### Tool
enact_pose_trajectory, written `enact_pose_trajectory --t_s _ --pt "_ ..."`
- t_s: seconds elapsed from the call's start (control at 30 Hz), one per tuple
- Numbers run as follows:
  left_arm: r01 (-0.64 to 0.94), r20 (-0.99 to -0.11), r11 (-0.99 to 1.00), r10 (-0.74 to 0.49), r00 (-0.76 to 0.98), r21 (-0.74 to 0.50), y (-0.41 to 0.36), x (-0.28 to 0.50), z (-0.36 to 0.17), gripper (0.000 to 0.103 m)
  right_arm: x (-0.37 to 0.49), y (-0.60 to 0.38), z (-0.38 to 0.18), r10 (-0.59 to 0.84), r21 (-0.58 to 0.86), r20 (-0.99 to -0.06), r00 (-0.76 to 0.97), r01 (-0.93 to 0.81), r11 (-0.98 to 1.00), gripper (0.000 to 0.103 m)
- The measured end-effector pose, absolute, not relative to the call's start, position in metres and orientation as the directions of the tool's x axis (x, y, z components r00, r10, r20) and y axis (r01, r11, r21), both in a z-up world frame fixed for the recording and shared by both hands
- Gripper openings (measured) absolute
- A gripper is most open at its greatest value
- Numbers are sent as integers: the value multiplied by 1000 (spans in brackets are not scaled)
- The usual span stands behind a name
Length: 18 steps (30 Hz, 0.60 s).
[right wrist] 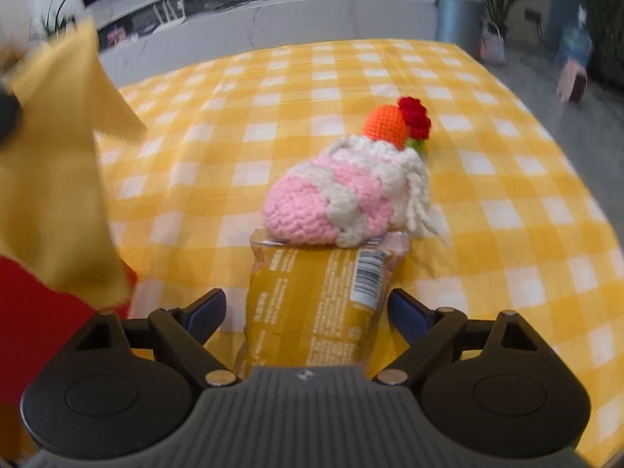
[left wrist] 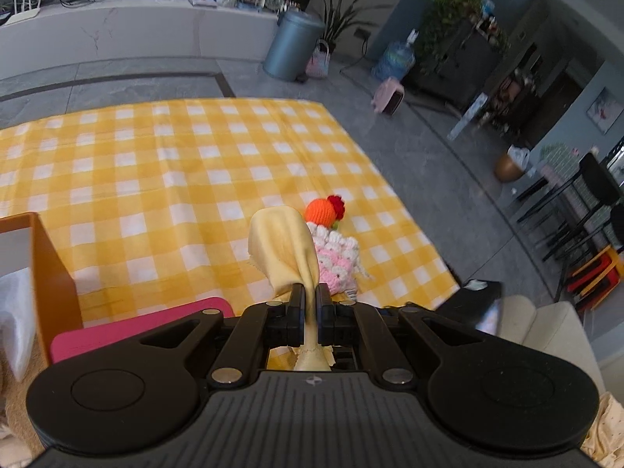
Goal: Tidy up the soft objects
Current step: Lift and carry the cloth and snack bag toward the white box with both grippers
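While the left gripper [left wrist: 310, 304] was clamped on a bunched fold of the pale yellow cloth [left wrist: 282, 249], which hung clear of the yellow checked tablecloth [left wrist: 156, 163], the sensible course looked to be carrying it across to the orange bin [left wrist: 50, 273] at the left edge without letting the loose end drag. That bin showed only something white and blurred inside [left wrist: 15, 312]; what it was could not be told. A pink flat object [left wrist: 128, 325] lay just beside it, its kind unclear.

Further right, the right gripper [right wrist: 308, 312] stood with its jaws wide either side of a yellow snack packet [right wrist: 316, 312], the pads apparently not pressing on it. A good grasp would probably mean closing squarely across the packet's middle, gently, since it looked crushable. The pink and white crocheted piece [right wrist: 331, 202] rested against the packet's far end, with an orange crocheted ball [right wrist: 384, 123] and red crocheted flower [right wrist: 415, 117] touching it beyond, so lifting the packet might well disturb them
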<state>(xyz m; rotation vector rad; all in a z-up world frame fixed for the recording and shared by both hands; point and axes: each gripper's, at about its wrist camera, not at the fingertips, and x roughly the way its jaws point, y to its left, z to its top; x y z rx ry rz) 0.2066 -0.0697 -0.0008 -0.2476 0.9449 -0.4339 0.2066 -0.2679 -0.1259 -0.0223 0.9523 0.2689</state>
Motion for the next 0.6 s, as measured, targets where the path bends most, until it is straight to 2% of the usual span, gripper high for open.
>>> enact_pose_trajectory --t_s 0.07,0.17,0.37,0.47,0.6 --pt "253 -710 885 -466 529 -392 -65 199 5 6 204 -259 -126 159 21 -811 563 -243 970 75" --pt "236 -693 896 -442 570 -377 -58 189 14 6 203 -261 -124 171 29 -804 570 -249 968 66" --pt "246 -670 897 -439 599 -368 -45 172 26 6 198 -263 -119 188 50 -807 560 -253 966 57" --pt "246 -654 895 -440 615 -371 -34 163 31 6 194 -271 -114 251 130 -800 545 -252 959 52" --pt "252 -626 891 -446 640 -377 -21 152 37 6 188 -283 -109 315 227 -786 532 -226 947 51"
